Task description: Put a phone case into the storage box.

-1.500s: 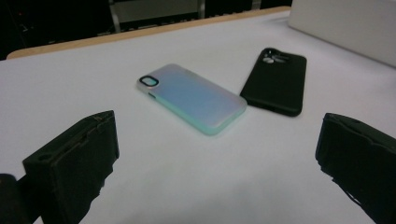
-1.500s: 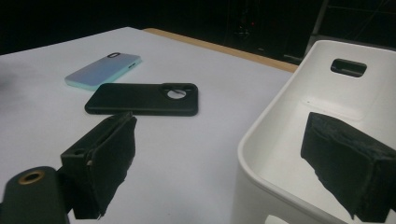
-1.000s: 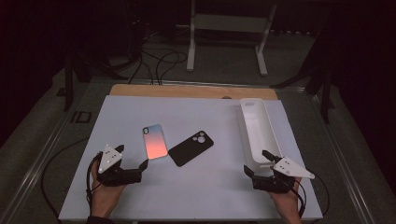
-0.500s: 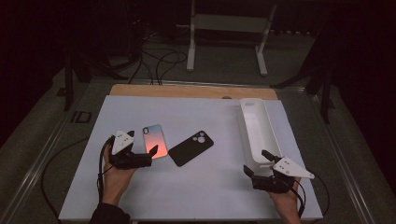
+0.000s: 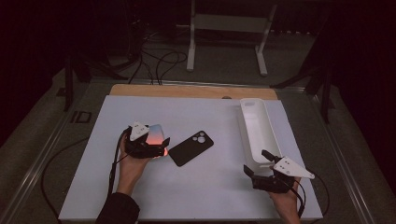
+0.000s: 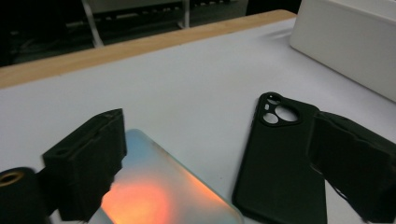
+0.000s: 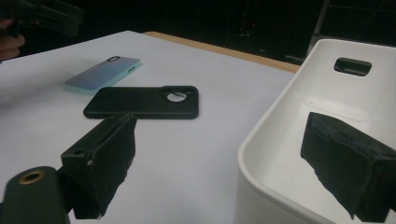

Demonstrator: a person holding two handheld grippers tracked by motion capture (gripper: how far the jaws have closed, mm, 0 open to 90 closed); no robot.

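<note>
1. The left gripper [image 5: 161,145] hangs over the near end of the gradient phone case [image 6: 159,196], which lies flat on the white table mat [image 5: 196,196], just left of the black phone case [image 5: 191,148].

2. Seen from the left gripper view, its jaws stand spread, one on either side of the gradient case's near edge; they have just been closing a little, yet the pads do not press on the case.

3. The step in hand looks like the approach to a pick: the left gripper is lining up on the gradient case, not yet holding it.

4. The black phone case, camera cut-out facing up, lies untouched, between the gradient case and the white bin [image 5: 257,130].

5. The white bin stands well to the right of the black case, along the mat's right edge, and appears empty where its inside shows in the right gripper view.

6. The right gripper [image 5: 257,165] rests by the bin's near end, jaws spread with nothing between them.

7. The next move likely calls for the left jaws to sink to the mat and pinch the gradient case across its narrow width, squarely enough that the thin shell does not tip or slide against the black case beside it.

8. A lift and carry rightward, past the black case to the bin, would plausibly follow.
</note>
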